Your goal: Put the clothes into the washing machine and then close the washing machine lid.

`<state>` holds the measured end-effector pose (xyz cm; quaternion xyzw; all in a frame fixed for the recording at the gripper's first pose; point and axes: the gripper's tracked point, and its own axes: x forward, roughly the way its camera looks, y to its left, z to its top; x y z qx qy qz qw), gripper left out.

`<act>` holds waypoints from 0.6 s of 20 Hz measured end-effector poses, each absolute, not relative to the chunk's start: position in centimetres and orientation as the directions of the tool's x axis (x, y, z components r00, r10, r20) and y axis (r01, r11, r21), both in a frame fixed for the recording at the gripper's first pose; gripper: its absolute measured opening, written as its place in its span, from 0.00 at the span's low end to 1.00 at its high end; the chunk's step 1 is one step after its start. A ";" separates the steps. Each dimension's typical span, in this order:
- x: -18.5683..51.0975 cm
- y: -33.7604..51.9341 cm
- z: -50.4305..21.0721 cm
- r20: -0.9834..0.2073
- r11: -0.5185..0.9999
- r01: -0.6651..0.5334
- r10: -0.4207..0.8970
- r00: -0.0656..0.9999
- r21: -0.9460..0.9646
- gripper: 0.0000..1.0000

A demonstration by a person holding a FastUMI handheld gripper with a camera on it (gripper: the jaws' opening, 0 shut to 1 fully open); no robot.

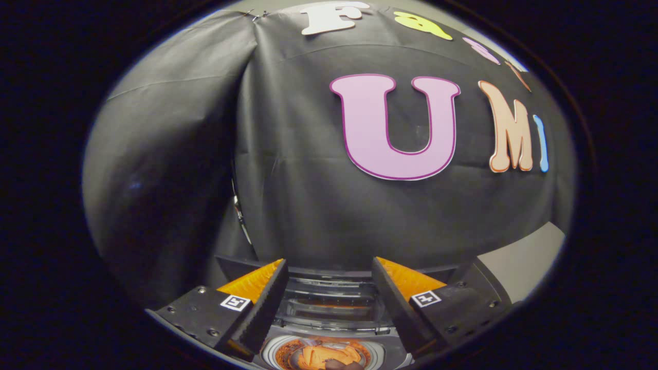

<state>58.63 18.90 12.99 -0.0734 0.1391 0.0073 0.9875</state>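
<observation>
Orange clothes (323,355) are seen inside the washing machine (329,329) drum, low between the fingers; the clear lid (329,298) is raised behind the opening. The gripper (329,272) is held wide open above, nothing gripped, black cloth wall (308,205) beyond

orange clothes (323,355), grey washing machine (329,308), black cloth wall (308,205)

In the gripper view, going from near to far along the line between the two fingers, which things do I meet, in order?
Orange clothes inside the round drum opening → the raised clear washing machine lid, seen between the open, empty gripper fingers → the black cloth wall beyond them.
</observation>
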 end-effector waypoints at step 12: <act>61.8 18.5 10.4 -0.334 0.988 0.031 -0.080 0.939 -0.149 0.97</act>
